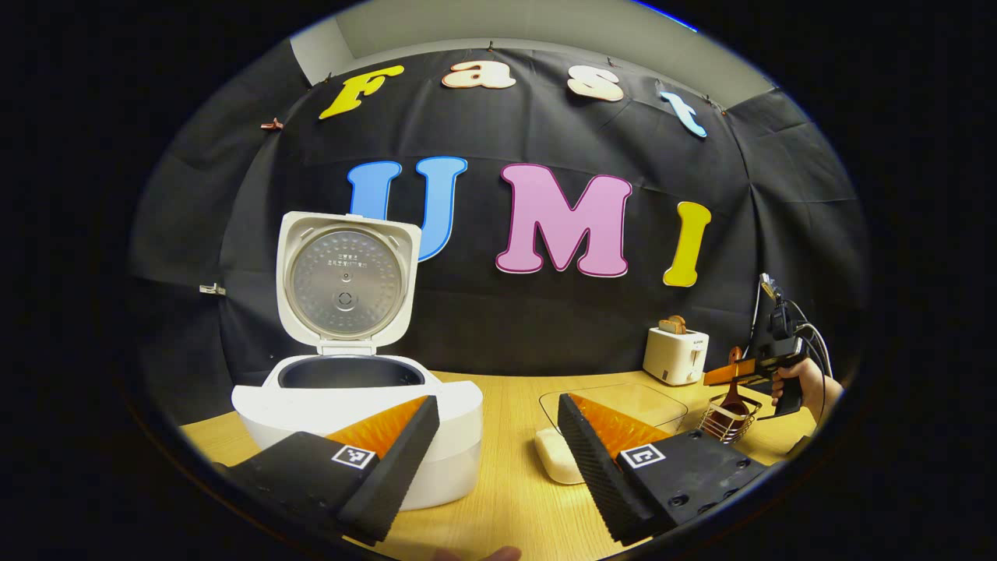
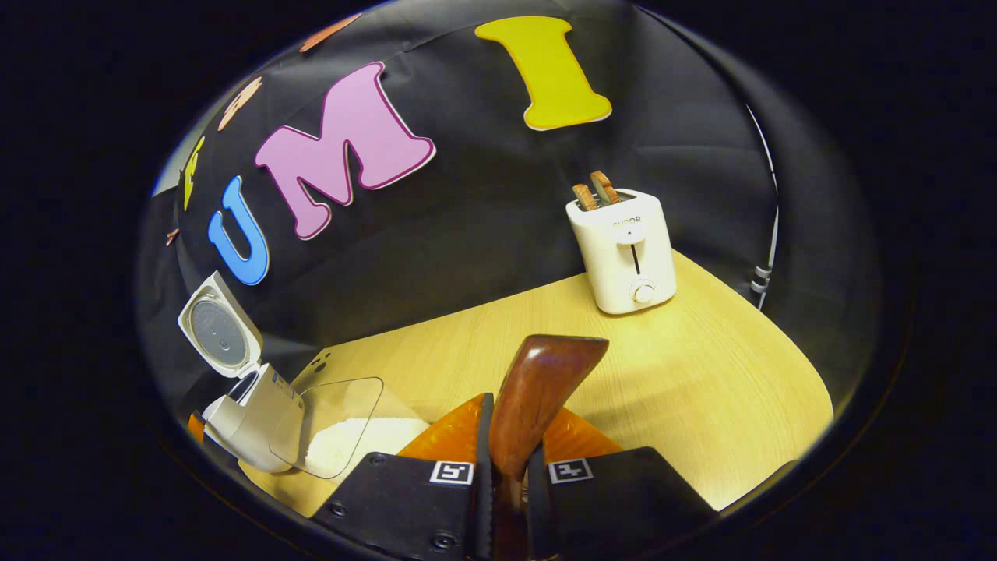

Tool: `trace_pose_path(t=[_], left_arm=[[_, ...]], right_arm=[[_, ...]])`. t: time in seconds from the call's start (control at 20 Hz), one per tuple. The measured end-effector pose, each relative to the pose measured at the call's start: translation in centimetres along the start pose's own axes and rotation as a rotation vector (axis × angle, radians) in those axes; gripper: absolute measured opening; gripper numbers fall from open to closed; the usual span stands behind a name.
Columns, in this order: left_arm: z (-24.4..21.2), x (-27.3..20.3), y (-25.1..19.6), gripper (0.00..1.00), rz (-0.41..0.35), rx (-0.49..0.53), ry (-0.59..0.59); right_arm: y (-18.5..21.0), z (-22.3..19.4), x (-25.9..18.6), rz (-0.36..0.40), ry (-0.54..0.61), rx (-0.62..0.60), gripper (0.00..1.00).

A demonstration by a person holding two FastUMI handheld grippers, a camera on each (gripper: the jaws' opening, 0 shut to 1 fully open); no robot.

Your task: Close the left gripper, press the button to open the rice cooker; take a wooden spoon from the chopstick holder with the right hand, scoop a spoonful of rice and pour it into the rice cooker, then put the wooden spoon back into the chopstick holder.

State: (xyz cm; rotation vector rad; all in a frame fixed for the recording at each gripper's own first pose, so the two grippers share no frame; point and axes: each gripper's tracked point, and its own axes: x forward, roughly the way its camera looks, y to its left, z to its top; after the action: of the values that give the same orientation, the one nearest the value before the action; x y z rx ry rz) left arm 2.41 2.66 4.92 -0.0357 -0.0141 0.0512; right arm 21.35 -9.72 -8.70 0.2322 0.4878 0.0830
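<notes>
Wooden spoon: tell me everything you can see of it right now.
The wooden spoon looks like dark reddish-brown polished wood. In the right gripper view its handle runs up between the right tongs, which are shut on it, ending in a broad flat-cut end. In the left gripper view it stands roughly upright in the wire chopstick holder. Its bowl is too small to judge.

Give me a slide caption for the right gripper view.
Right gripper clamps the wooden spoon handle, toaster beyond.

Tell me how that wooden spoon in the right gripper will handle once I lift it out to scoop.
The wooden spoon looks like solid, glossy wood, so it's probably stiff but somewhat slippery. The right gripper pinches only its narrow handle, so it may pivot when loaded. It likely weighs little.
</notes>
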Motion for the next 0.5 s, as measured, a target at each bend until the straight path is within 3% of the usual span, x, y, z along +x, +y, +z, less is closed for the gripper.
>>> trace_pose_path(t=[0.2, 0.5], left_arm=[[-0.4, -0.5, 0.0, 0.98, -0.009, -0.015, 0.006], [-0.4, -1.8, 0.3, 0.98, -0.018, -0.024, -0.013]], right_arm=[[1.8, 2.8, -2.3, -0.021, -0.097, -0.148, 0.20], [3.8, 8.5, -6.0, -0.047, -0.244, -0.198, 0.20]])
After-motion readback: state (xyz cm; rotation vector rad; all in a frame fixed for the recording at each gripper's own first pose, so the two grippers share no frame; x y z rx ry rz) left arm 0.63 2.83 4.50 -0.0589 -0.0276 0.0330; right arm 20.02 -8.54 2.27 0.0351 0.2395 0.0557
